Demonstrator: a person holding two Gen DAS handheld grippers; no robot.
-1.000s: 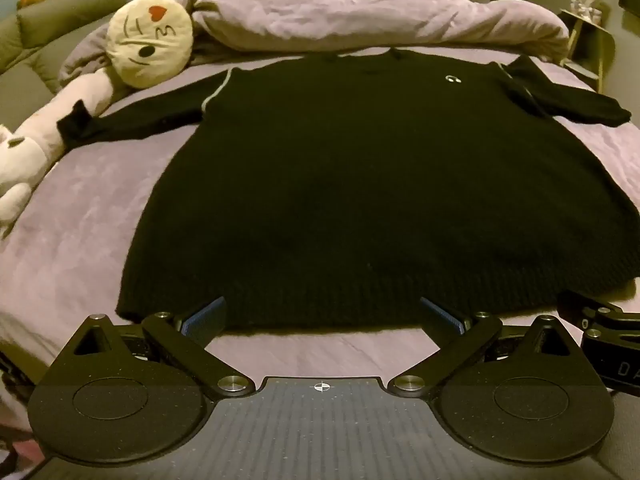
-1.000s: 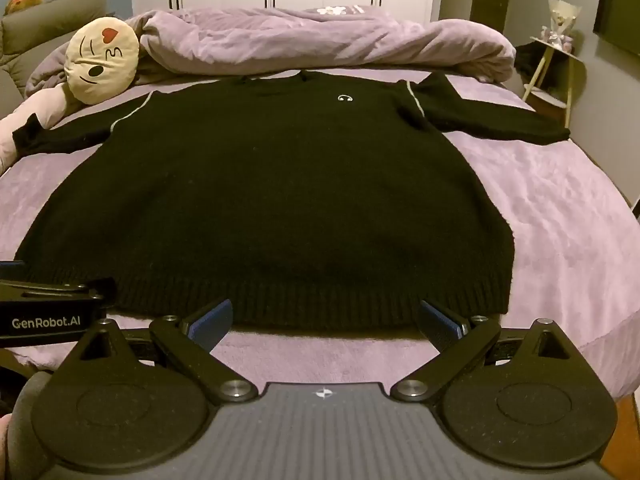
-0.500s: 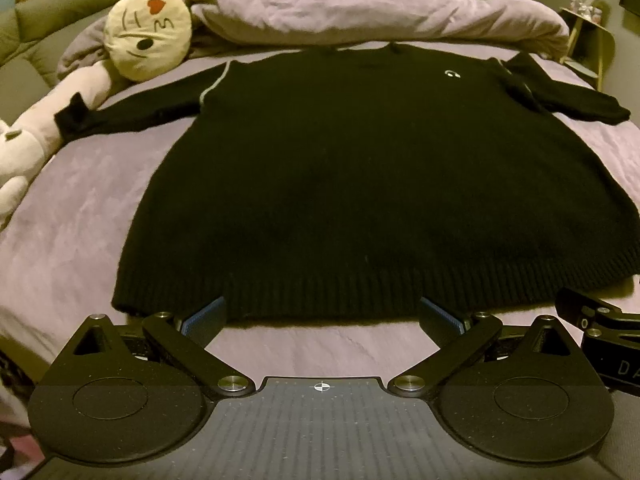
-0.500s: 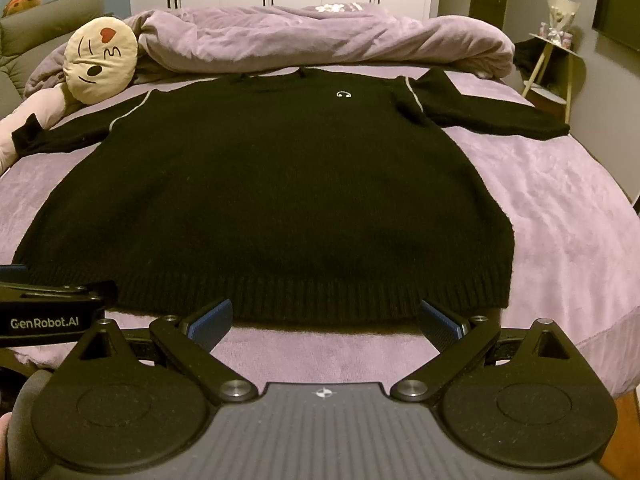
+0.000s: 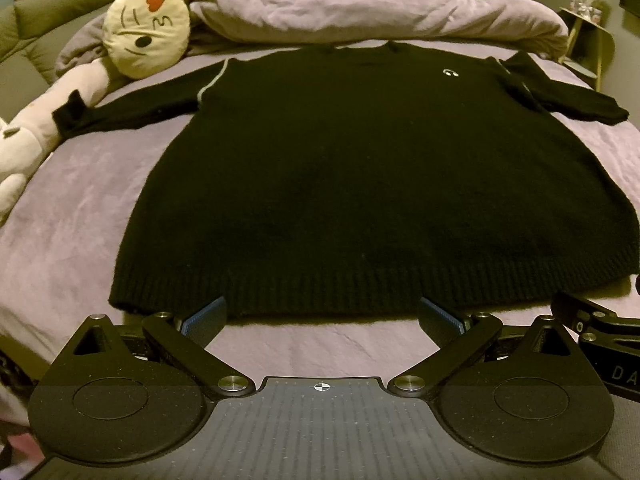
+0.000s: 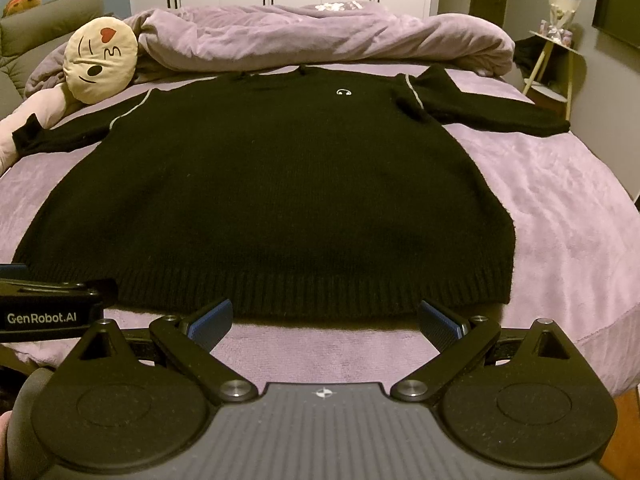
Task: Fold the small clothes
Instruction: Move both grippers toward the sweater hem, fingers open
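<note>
A black knit sweater (image 5: 360,168) lies flat and spread out on a purple bed (image 5: 80,216), sleeves out to both sides, hem nearest me. It also shows in the right wrist view (image 6: 272,200). My left gripper (image 5: 322,318) is open and empty, its blue pads just short of the hem. My right gripper (image 6: 326,318) is open and empty, also just short of the hem. Each gripper shows at the edge of the other's view.
A bunched purple duvet (image 5: 360,16) lies across the head of the bed. A round face pillow (image 5: 146,36) and a pink plush toy (image 5: 36,128) sit at the far left. A small side table (image 6: 552,60) stands right of the bed.
Both grippers have drifted slightly forward and up towards the hem; the sweater has not moved. Jaws stay open.
</note>
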